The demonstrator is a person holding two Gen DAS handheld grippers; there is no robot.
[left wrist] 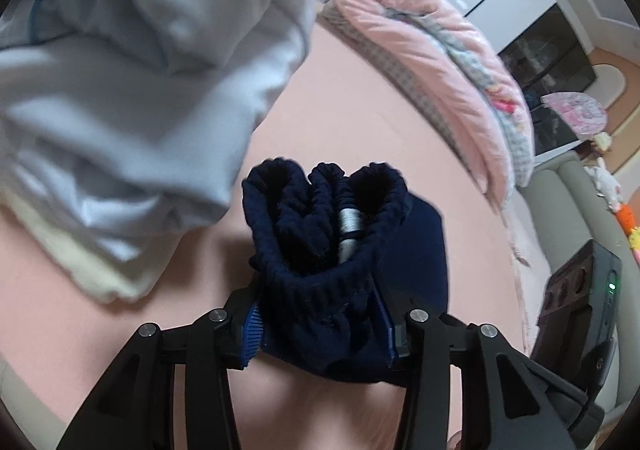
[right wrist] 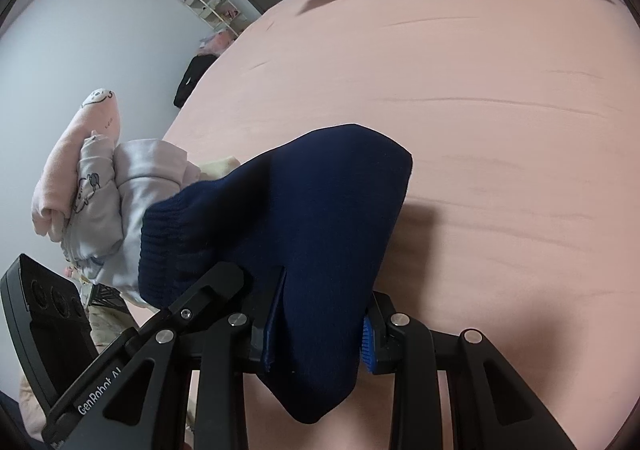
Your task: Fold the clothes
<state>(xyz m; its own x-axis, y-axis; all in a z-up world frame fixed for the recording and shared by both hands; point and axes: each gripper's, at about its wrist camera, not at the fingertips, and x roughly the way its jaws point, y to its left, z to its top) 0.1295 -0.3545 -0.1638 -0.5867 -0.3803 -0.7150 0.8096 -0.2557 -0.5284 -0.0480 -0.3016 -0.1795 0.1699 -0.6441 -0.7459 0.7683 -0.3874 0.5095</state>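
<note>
A folded navy knit garment [left wrist: 328, 226] hangs just above the pink bed sheet [left wrist: 340, 98], held between both grippers. In the left wrist view my left gripper [left wrist: 320, 314] is shut on its bunched ribbed end, and the cloth fills the gap between the blue pads [left wrist: 251, 330]. In the right wrist view my right gripper [right wrist: 320, 334] is shut on the smooth end of the navy garment [right wrist: 304, 210]. The garment's far corner points up and away over the bed. The left gripper's black arm [right wrist: 120, 366] reaches in from the lower left to the ribbed cuff.
A pile of pale blue, white and cream clothes [left wrist: 132, 90] lies close on the left, also seen as rolled pale garments [right wrist: 100, 210]. A pink quilt [left wrist: 432, 62] lies along the far side of the bed. Bare pink sheet [right wrist: 480, 110] stretches beyond the garment.
</note>
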